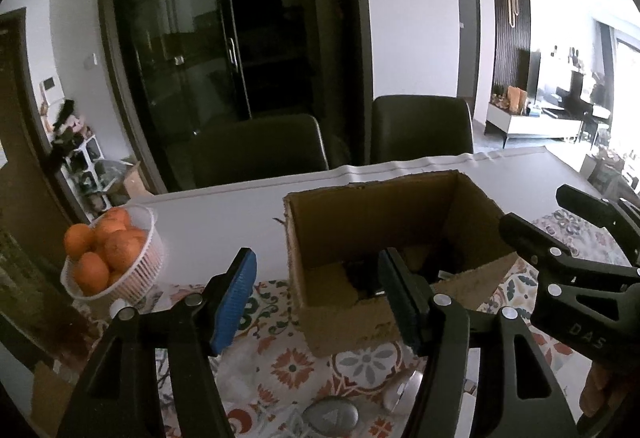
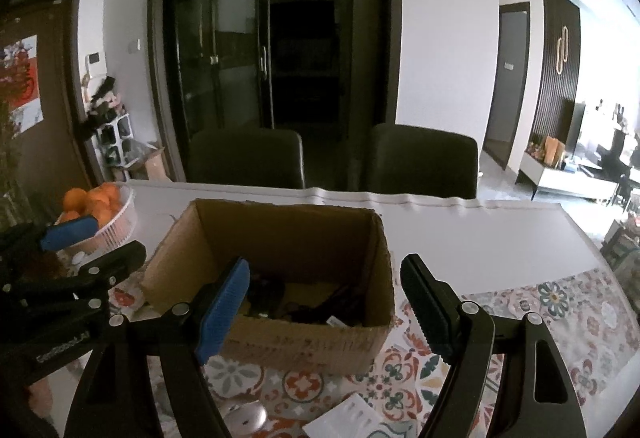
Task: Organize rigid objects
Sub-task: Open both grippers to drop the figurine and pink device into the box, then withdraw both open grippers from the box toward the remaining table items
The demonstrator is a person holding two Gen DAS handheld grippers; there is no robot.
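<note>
Two grippers hang before the cardboard box, both with jaws apart and nothing between the pads. The left gripper has the box ahead and slightly right of its fingers; the right gripper faces it squarely, dark items already inside. What is left to sort lies below and behind the fingertips — a grey oval object (blurred, hard to identify) under the left gripper, and a white flat piece under the right. Each hand seems nearest its own.
</note>
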